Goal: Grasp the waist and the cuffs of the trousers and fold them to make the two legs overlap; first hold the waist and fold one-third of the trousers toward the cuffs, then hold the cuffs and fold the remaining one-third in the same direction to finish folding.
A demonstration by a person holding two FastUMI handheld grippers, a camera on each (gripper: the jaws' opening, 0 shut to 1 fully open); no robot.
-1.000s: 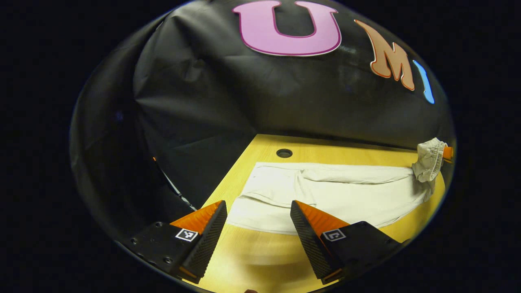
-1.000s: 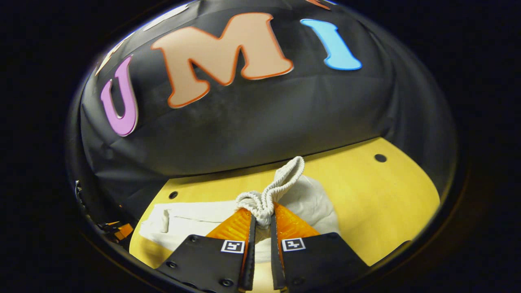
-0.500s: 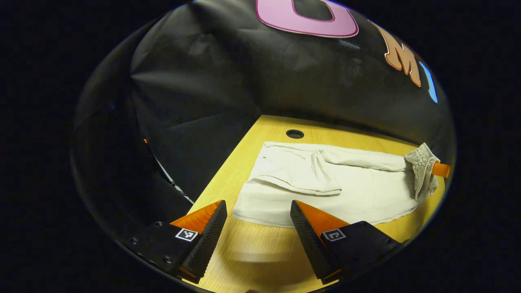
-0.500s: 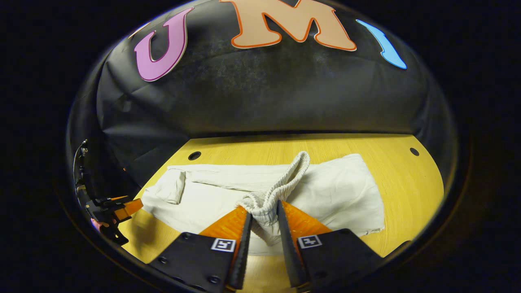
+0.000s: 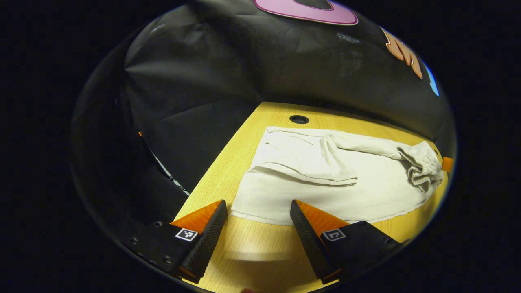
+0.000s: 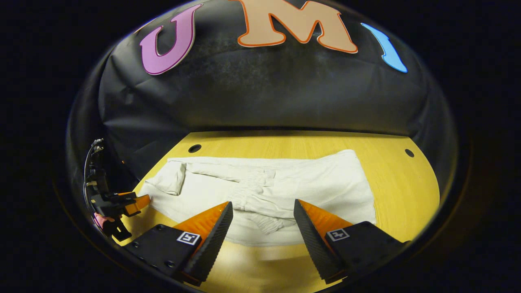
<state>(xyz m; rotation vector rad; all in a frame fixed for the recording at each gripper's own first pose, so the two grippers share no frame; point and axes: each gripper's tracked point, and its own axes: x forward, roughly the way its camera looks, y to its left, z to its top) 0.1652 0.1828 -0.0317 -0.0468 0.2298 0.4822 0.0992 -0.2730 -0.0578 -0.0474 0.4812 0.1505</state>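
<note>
We see a yellow wood-grain counter [image 6: 399, 191] set against the black booth wall. It has round dark holes near its far edge: one [image 5: 299, 119] in the left gripper view, two [image 6: 194, 148] [image 6: 409, 153] in the right gripper view. Pale trousers [image 6: 309, 187] lie flat on it, lengthwise along the far side, with the elastic waist [image 5: 421, 167] bunched on top of the cloth and one cuff [image 6: 171, 183] turned over.

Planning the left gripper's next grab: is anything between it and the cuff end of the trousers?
Nothing visible: only bare table lies between the open left gripper and the near edge of the trousers.
</note>
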